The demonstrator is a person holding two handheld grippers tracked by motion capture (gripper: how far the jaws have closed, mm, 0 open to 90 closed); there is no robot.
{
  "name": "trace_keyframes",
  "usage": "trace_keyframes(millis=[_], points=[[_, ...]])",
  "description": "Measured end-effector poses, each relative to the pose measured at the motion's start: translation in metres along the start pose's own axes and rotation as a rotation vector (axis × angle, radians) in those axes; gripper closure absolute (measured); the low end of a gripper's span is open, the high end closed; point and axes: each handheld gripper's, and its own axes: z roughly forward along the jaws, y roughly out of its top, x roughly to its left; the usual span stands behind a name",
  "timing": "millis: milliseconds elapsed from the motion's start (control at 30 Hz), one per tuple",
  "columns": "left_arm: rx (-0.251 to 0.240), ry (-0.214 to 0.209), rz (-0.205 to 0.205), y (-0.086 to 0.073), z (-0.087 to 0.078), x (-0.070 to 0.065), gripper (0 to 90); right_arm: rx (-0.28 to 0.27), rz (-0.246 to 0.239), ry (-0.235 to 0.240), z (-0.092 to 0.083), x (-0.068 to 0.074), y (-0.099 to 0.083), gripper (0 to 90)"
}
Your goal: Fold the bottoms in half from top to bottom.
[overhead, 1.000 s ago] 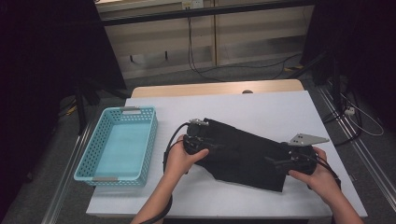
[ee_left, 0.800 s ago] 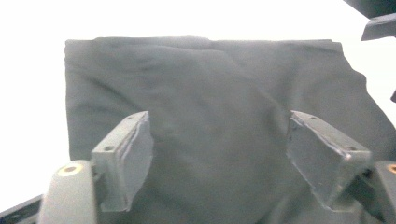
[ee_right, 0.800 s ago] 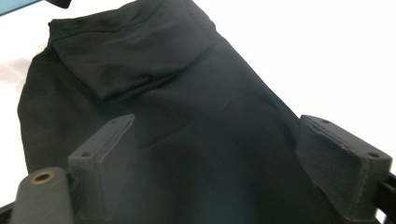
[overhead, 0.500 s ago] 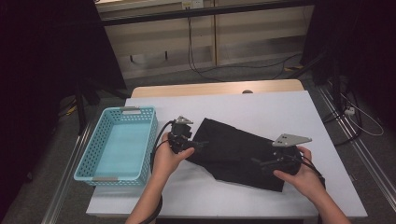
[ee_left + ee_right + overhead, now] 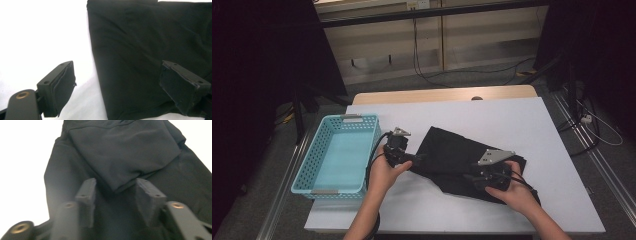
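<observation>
**Now folding the black cloth: right claw closing on a fold**

High view: the black cloth [image 5: 457, 160] lies partly folded on the white surface [image 5: 512, 120], right of the blue basket [image 5: 337, 155]. The left claw [image 5: 414, 158] sits at its left edge, the right claw [image 5: 472, 177] on its near right part.

Left gripper view: the left claw [image 5: 120, 87] stands wide open, nothing pinched; the cloth's edge [image 5: 93, 62] runs between the jaws, which have just been opening.

Right gripper view: the right claw [image 5: 115, 192] has just been narrowing around a folded flap [image 5: 125, 162], pads not yet pressing.

Likely next: pinch that flap firmly, then carry it across for another fold.
</observation>
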Motion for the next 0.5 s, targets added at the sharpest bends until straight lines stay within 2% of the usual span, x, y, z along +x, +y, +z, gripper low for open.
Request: trace_keyframes(millis=[67,200,267,500], points=[[0.002,0.005,0.001,0.0,0.0,0.001,13.6,-0.014,-0.002,0.003,0.002,0.001,0.001,66.6],[0.003,0.007,0.0,-0.001,0.001,0.001,13.5,0.0,-0.015,-0.003,0.005,0.002,0.002,86.9],[0.003,0.006,-0.001,-0.001,0.001,0.001,13.5,-0.002,-0.013,0.012,0.005,0.001,0.002,89.5],[0.006,0.012,0.003,-0.002,-0.001,0.003,13.4,-0.031,0.0,0.022,-0.007,-0.002,0.004,90.0]])
